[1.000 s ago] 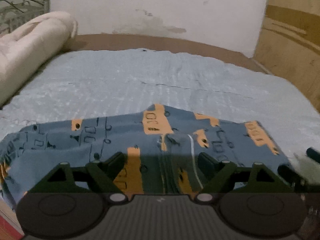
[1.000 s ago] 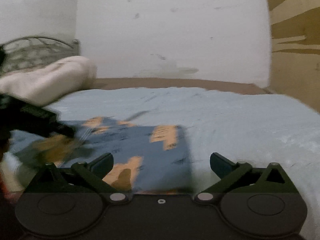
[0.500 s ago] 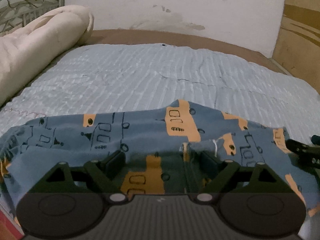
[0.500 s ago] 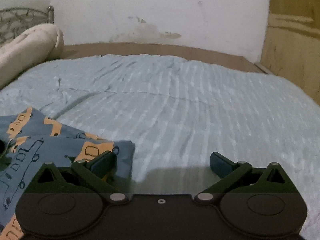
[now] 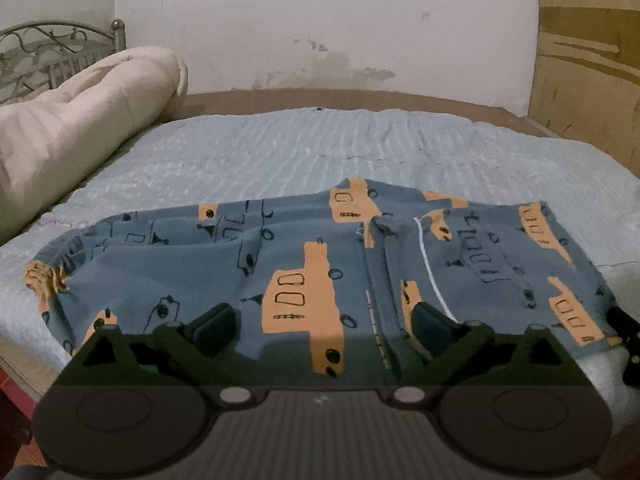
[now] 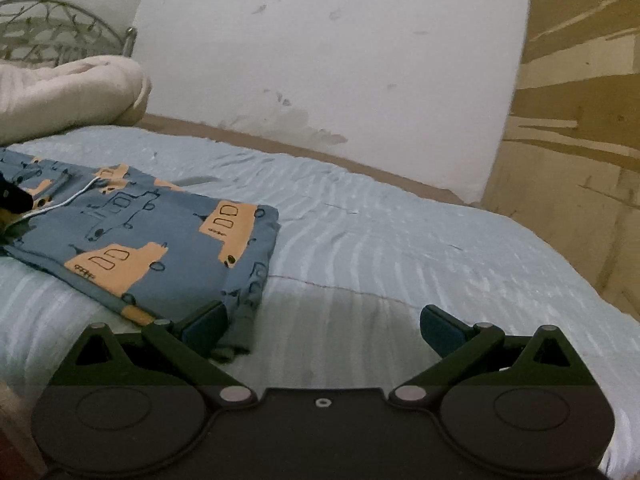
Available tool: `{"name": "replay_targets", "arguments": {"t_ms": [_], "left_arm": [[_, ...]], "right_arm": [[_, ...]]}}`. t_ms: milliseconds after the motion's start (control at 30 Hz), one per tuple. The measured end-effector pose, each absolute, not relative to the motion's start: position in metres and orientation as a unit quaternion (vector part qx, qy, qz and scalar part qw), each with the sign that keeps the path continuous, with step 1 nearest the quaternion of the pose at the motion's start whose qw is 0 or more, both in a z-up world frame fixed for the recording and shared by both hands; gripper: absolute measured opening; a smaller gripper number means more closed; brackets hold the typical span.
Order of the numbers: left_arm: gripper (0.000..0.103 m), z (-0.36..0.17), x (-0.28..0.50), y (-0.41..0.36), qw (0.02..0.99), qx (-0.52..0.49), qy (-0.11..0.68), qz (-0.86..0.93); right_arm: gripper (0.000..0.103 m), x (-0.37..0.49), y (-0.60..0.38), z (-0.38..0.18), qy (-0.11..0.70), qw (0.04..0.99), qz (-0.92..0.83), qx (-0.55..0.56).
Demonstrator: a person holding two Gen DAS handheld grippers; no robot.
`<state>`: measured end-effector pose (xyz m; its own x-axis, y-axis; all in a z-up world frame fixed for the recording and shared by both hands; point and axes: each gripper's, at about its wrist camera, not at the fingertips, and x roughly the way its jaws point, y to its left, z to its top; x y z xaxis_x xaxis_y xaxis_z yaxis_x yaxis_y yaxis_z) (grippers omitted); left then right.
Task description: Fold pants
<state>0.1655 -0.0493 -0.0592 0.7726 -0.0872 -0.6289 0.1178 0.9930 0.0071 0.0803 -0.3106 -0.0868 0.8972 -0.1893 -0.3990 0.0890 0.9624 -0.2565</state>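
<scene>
While the blue pants [image 5: 304,272] with the orange vehicle print lie folded across the near part of the pale blue quilted bedspread [image 5: 320,148], neither tool has hold of them. The left gripper [image 5: 324,320] hangs low over the pants, its jaws opening and already spread wide; printed cloth shows in the gap between the fingers [image 5: 212,322], but the pads do not press on it. A white drawstring [image 5: 430,268] runs across the cloth toward the right-hand finger of that gripper. One end of the pants is gathered and bunched, lying toward the rolled cream duvet [image 5: 80,120] that sits along the bedspread's edge beside the metal headboard [image 5: 52,52]. The opposite end of the pants forms a square folded edge [image 6: 264,248], seen in the right wrist view. The right gripper [image 6: 324,326] is positioned just past that folded edge, fingers set wide apart, with mostly bare bedspread [image 6: 400,260] in the gap; the corner of the pants [image 6: 160,240] lies beside its left finger [image 6: 204,326], and whether they touch cannot be told. A stained white wall [image 5: 320,32] stands beyond the bedspread, and a wooden panel [image 5: 588,72] adjoins it on the side away from the duvet.
</scene>
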Motion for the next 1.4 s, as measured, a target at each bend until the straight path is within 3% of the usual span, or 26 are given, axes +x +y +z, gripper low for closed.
{"name": "replay_targets", "arguments": {"t_ms": [167,333,533,900,1400], "left_arm": [[0.099,-0.046,0.165,-0.039,0.94,0.014,0.335,-0.058],[0.102,-0.016,0.162,-0.012,0.951,0.019,0.309,-0.026],[0.102,0.008,0.159,0.044,0.956,0.01,0.29,0.028],[0.102,-0.033,0.154,0.101,0.944,-0.048,0.319,0.071],[0.101,-0.05,0.167,0.07,0.947,-0.038,0.314,0.056]], "right_arm": [[0.102,0.086,-0.304,-0.087,0.223,0.964,-0.087,-0.114],[0.102,0.076,-0.292,-0.066,0.174,0.975,-0.088,-0.109],[0.102,0.097,-0.25,-0.054,0.159,0.981,-0.004,-0.107],[0.102,0.158,-0.165,-0.066,0.189,0.961,0.102,-0.172],[0.102,0.164,-0.183,-0.088,0.204,0.965,0.121,-0.11]]}}
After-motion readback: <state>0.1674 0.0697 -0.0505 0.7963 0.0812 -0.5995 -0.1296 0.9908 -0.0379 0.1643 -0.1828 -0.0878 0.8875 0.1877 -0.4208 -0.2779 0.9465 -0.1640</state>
